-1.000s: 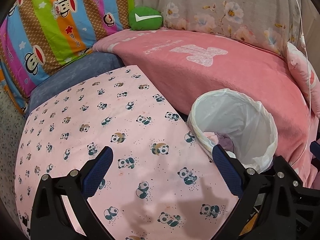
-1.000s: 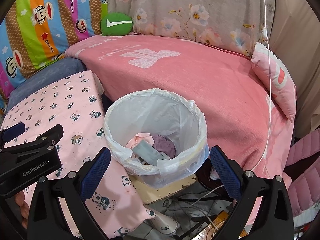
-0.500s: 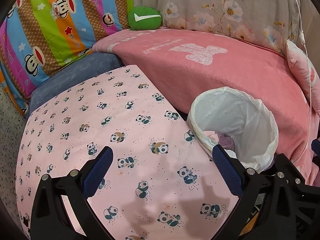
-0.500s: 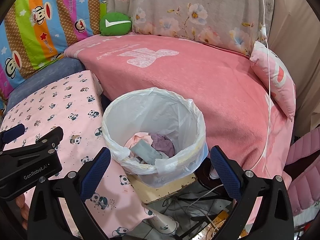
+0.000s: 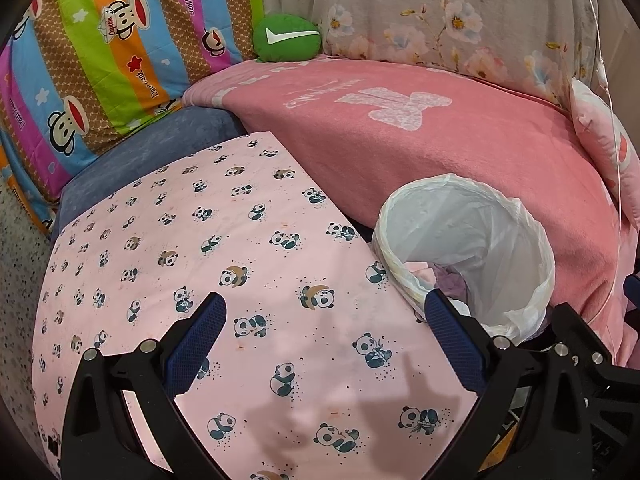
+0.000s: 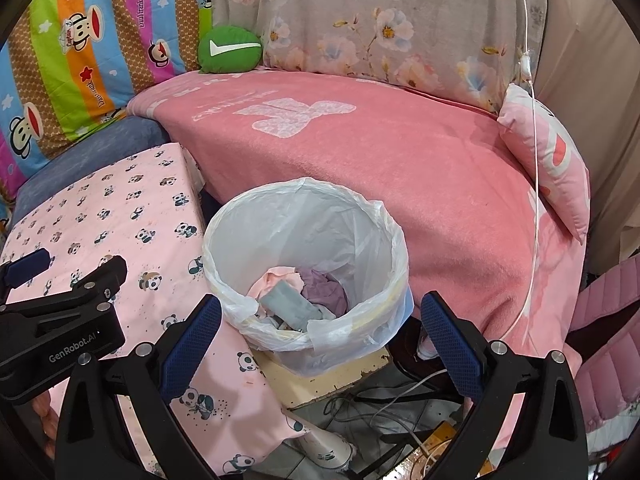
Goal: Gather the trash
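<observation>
Both grippers, left gripper (image 5: 322, 344) and right gripper (image 6: 320, 334), stand wide-jawed and empty; the bin (image 6: 306, 268) holds scraps, so they should scan the table (image 5: 192, 240) for leftovers.

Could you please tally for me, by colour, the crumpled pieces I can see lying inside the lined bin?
Pink: 1 piece
Purple: 1 piece
Grey-blue: 1 piece
Total: 3 pieces visible in the bin; anything buried under them is hidden.
</observation>
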Motion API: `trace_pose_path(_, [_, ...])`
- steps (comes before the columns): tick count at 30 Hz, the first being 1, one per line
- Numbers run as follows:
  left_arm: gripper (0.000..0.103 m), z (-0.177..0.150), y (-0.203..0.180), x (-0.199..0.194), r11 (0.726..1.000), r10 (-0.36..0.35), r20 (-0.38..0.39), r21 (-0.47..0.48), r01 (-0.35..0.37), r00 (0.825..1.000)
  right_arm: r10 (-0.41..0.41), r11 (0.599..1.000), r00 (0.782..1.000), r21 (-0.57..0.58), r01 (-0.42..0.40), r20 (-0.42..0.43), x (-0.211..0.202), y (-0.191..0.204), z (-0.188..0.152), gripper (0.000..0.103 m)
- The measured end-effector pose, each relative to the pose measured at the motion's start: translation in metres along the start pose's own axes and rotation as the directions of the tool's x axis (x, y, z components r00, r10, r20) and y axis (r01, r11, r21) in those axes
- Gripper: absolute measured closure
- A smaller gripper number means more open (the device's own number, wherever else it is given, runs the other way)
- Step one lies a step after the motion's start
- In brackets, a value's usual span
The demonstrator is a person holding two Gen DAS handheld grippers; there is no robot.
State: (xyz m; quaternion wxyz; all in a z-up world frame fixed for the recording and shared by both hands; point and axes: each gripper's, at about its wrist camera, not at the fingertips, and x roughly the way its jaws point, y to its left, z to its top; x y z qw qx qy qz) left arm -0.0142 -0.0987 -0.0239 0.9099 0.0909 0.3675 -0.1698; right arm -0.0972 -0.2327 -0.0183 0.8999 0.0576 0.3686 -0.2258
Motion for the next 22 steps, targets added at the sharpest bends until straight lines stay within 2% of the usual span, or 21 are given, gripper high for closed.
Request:
trace_pose_path(18, [0.008,-0.0011,-0.0035,-0.0004,1.000,-0.013,-0.004,0.006,0.013,1.000,-0.003,1.000,1.000,0.005,0.003,0.001,-0.0025,-0.0017,0.0021,0.005])
trace_pose_path(22, [0.008,-0.0014,-0.0054,0.0010,0.999,-0.036,-0.012,0.018,0.036,0.999,-0.004,1.000,1.000,0.008,0.004,0.003,-0.0031,-0.0034,0.0030,0.005])
